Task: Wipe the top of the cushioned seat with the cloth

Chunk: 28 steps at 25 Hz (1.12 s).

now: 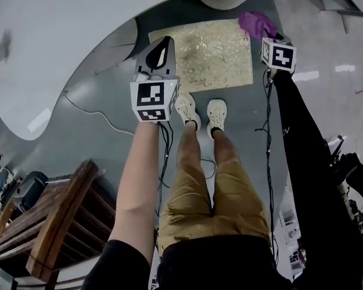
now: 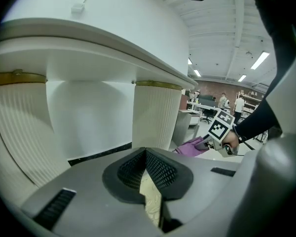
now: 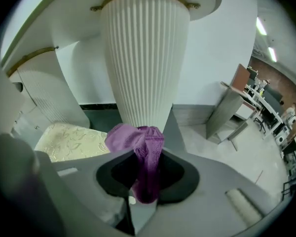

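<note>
The cushioned seat (image 1: 215, 56) is a low square pad on the floor (image 1: 103, 110), just ahead of the person's shoes (image 1: 201, 112) and partly under the curved white worktop (image 1: 60, 41). Its top is cream with a pale gold leaf pattern, soft and faintly sheened, and bare of anything lying on it.

The right gripper (image 1: 269, 38) hangs over the seat's far right corner. Its jaws are clenched on the cloth (image 1: 257, 24), a purple, nubbly, towel-like piece. In the right gripper view the cloth (image 3: 133, 137) is pinched into a narrow fold between the jaws and billows out past the tips toward the seat (image 3: 71, 139). That loose bunch looks meant to act as the wiping pad. Holding it at a corner suggests the stroke is to run from that edge across the top. The cloth appears to be above the corner and not pressed flat on it, though the steep view makes contact hard to judge.

The left gripper (image 1: 163, 48) hovers over the seat's left edge, out of the wiping path. Its jaws are closed tip to tip on nothing, and the seat's pattern (image 2: 150, 201) shows only through the slit behind them. Beyond the seat's far side stands the worktop's ribbed white pedestal (image 3: 145, 58), which limits how far a forward stroke can go.
</note>
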Each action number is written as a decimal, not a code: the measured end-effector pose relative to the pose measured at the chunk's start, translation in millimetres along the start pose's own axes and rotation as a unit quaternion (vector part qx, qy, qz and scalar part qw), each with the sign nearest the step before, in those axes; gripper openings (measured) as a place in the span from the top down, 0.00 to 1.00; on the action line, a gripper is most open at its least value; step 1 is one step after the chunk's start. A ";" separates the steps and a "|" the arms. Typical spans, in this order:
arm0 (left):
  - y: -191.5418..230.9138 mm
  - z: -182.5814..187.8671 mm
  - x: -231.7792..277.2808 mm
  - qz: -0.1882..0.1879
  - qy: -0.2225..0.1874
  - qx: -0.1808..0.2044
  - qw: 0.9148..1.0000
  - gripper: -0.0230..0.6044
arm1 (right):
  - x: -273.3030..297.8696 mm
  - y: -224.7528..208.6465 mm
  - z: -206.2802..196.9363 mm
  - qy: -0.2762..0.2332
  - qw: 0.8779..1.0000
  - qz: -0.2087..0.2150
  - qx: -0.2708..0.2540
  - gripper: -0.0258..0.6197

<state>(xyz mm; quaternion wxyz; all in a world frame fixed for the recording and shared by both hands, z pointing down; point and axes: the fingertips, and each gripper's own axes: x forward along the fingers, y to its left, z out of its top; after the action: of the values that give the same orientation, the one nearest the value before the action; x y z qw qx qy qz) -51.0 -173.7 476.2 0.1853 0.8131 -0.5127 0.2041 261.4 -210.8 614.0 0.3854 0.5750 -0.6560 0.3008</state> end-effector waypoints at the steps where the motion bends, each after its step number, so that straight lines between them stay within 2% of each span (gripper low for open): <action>1: -1.7 -0.1 -2.1 0.004 0.000 0.001 1.000 0.95 | -2.7 -3.7 1.6 -0.009 1.000 -0.003 -0.001 0.84; 7: 0.2 -0.1 -21.3 0.019 -0.002 0.001 1.000 0.95 | -25.4 -0.5 11.0 -0.050 0.999 0.003 0.022 0.84; 14: 15.6 -2.4 -30.6 0.026 -0.006 -0.011 1.000 0.95 | -42.9 57.6 36.4 -0.101 0.991 0.079 0.026 0.84; 17: 27.6 -5.1 -43.5 0.029 -0.006 -0.007 1.000 0.95 | -50.9 114.2 45.8 -0.121 0.985 0.122 0.019 0.84; 20: 45.4 -10.8 -56.7 0.033 -0.006 -0.008 0.999 0.95 | -56.2 188.9 51.5 -0.124 0.975 0.181 0.014 0.84; 22: 58.3 -17.5 -66.5 0.037 -0.002 -0.012 0.999 0.95 | -61.6 248.2 47.5 -0.114 0.965 0.238 0.007 0.84; 25: 75.1 -21.9 -81.1 0.042 -0.005 -0.014 0.999 0.95 | -73.5 332.3 42.4 -0.103 0.938 0.330 -0.016 0.84; 27: 82.7 -26.4 -89.8 0.046 -0.005 -0.012 0.999 0.95 | -71.6 369.6 34.9 -0.093 0.927 0.362 -0.025 0.84; 28: 86.1 -30.2 -93.1 0.047 -0.003 -0.011 0.999 0.95 | -62.9 380.3 27.1 -0.078 0.929 0.361 -0.025 0.84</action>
<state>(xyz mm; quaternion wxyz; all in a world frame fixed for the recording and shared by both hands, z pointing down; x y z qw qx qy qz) -169.9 -122.7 461.2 0.1827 0.7866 -0.5531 0.2049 -115.4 -140.7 564.8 0.2124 0.3108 -0.8546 0.3577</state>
